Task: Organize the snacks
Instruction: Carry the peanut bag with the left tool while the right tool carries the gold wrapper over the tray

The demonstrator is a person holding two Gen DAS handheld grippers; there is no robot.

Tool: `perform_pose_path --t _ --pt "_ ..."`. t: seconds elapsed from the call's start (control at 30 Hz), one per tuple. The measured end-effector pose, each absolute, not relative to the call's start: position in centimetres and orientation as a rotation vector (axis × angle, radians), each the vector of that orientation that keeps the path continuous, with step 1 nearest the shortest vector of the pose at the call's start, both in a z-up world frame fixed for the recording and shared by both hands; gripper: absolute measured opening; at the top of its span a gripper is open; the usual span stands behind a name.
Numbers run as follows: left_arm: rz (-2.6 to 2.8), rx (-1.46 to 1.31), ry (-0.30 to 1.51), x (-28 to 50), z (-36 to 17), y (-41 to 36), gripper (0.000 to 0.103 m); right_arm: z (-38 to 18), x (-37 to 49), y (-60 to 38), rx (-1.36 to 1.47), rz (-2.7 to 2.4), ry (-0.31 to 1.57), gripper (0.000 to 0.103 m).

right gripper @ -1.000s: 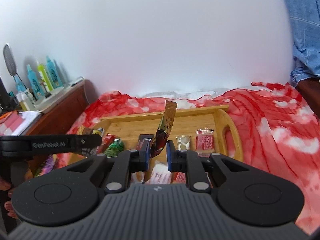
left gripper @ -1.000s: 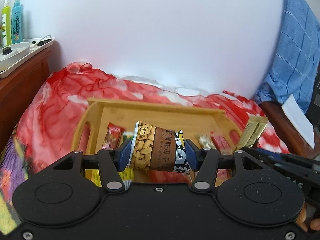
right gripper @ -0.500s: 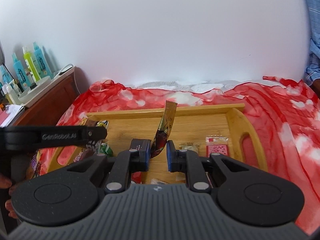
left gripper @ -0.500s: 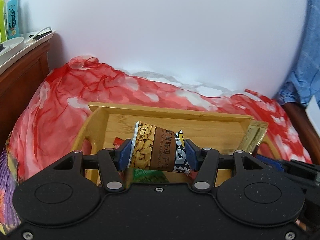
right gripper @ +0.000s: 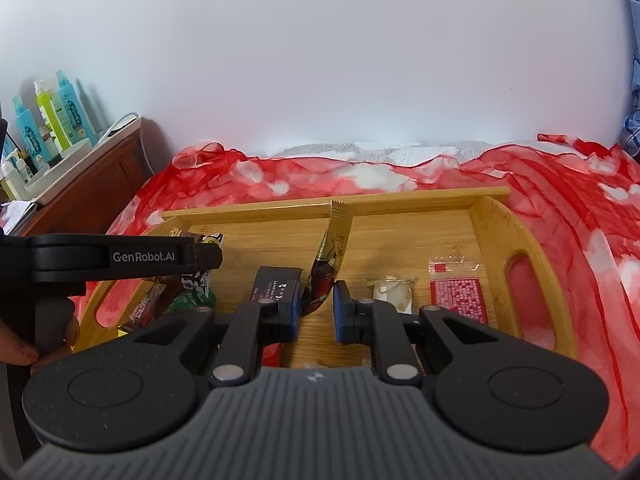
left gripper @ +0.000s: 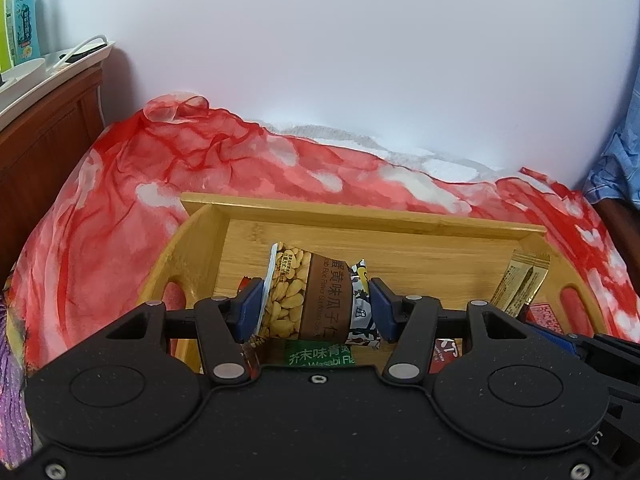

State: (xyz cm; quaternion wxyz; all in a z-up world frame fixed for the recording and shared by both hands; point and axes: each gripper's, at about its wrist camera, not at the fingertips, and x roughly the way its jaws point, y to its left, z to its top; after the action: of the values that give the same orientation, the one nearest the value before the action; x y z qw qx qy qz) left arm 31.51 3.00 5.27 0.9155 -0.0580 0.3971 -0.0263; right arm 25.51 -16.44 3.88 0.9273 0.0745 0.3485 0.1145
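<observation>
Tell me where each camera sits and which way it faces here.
Left wrist: on the left gripper, looking forward and down into the bamboo tray; its fingers clamp a sunflower seed packet.
Right wrist: on the right gripper, facing the same tray; its fingers pinch a gold and red sachet. A hand shows at left.
Shared: tray, red cloth, and each other's gripper.

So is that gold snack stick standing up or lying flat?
Standing up, tilted: the right gripper pinches the gold snack stick's lower end above the wooden tray.
</observation>
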Motion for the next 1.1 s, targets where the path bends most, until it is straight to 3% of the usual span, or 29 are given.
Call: perform_pose_path --t 1.1 --pt "-0.041 -0.107 0.807 32.2 4.2 2.7 0.054 2.3 26.2 -16.6 0.168 0.226 0.744 0.019"
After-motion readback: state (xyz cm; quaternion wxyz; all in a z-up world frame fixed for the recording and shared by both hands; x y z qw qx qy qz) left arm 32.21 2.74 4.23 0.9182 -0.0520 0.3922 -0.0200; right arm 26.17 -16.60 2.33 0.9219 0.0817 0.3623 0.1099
